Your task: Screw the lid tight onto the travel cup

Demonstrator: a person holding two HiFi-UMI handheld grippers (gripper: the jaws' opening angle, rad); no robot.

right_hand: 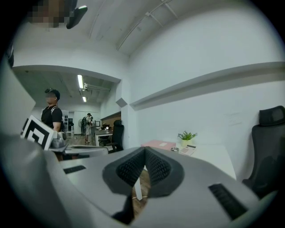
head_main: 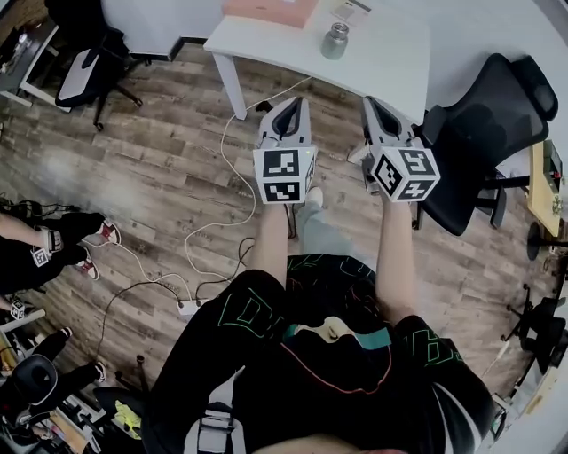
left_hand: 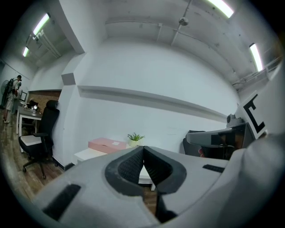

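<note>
The travel cup (head_main: 335, 41), a small grey metal one with a darker top, stands on the white table (head_main: 390, 62) ahead of me; in the right gripper view the cup (right_hand: 174, 149) shows tiny beside a pink box. I cannot make out a separate lid. My left gripper (head_main: 294, 105) and right gripper (head_main: 372, 105) are held side by side over the wooden floor, short of the table's near edge. Both are shut with nothing between the jaws: the left gripper's pads (left_hand: 143, 150) meet, and so do those of the right gripper (right_hand: 144, 150).
A pink box (head_main: 266, 9) and a small potted plant (right_hand: 187, 138) share the table. A black office chair (head_main: 484, 133) stands close on the right, another chair (head_main: 89, 62) at the far left. Cables (head_main: 222, 222) trail over the floor. People stand at the left (right_hand: 51, 113).
</note>
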